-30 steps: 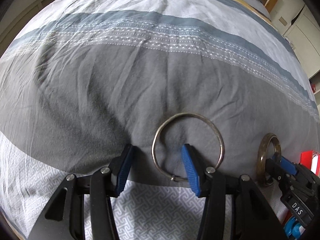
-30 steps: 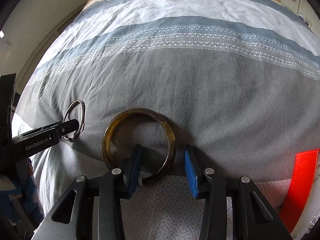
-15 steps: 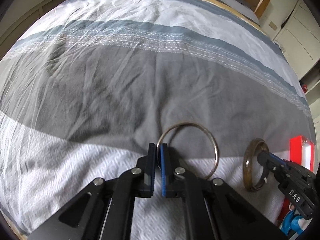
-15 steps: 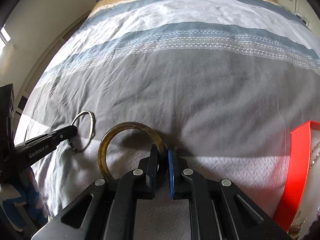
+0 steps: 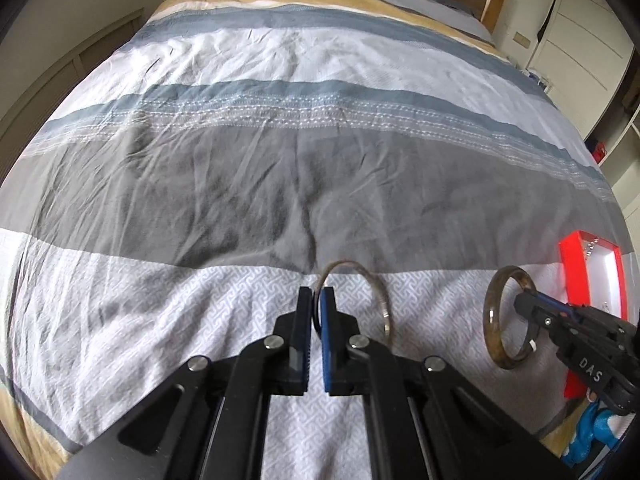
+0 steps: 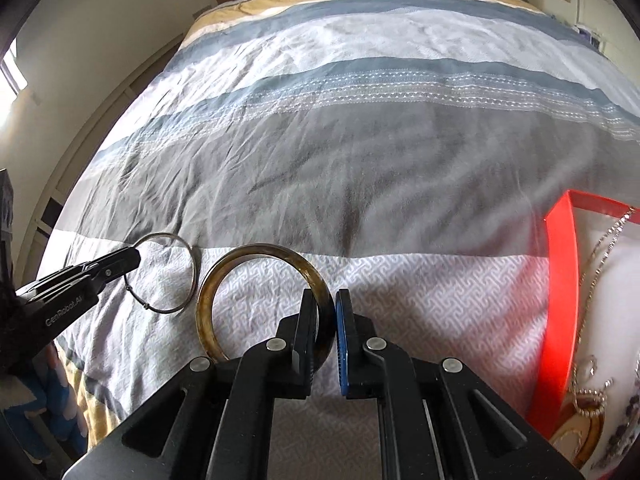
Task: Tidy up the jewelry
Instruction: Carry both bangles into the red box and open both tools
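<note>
Now both bangles are up off the bed (image 5: 280, 184): the left hand-held gripper (image 5: 316, 308) clenched on the thin silver bangle (image 5: 380, 288), the right hand-held gripper (image 6: 326, 312) pinching the amber bangle (image 6: 256, 260). Next, I'd judge, carry them right to the red jewelry box (image 6: 560, 280) and release inside.

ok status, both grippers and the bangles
Left gripper shut on silver bangle. Right gripper shut on amber bangle. Red jewelry box right, path unobstructed.

"DAS" on right claw (image 5: 524, 304) | "GenRobot.AI" on left claw (image 6: 130, 258)
</note>
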Tool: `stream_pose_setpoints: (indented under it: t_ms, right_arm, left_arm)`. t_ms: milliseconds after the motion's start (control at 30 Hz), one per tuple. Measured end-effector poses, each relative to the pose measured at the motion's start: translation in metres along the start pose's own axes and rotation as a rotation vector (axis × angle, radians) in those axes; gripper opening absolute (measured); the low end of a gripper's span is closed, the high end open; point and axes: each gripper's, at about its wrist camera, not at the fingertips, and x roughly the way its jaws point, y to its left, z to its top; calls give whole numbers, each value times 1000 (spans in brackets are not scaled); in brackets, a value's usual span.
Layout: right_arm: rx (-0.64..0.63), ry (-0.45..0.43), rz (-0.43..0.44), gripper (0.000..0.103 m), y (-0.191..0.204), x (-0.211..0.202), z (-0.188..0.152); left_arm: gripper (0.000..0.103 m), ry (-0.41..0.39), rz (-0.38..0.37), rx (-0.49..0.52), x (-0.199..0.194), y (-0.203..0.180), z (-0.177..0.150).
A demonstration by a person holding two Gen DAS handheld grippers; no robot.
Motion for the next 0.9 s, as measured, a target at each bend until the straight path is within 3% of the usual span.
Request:
stream_pose_setpoints:
  t_ms: [600,900]
  right_arm:
    - [3,-67,30,9,30,-46,-16]
    - [49,-121,7,9,11,-87,-24]
  left_arm:
    - [3,-18,-24,6,-55,12,-20]
    - [3,-34,-46,86,-82,-23,-19]
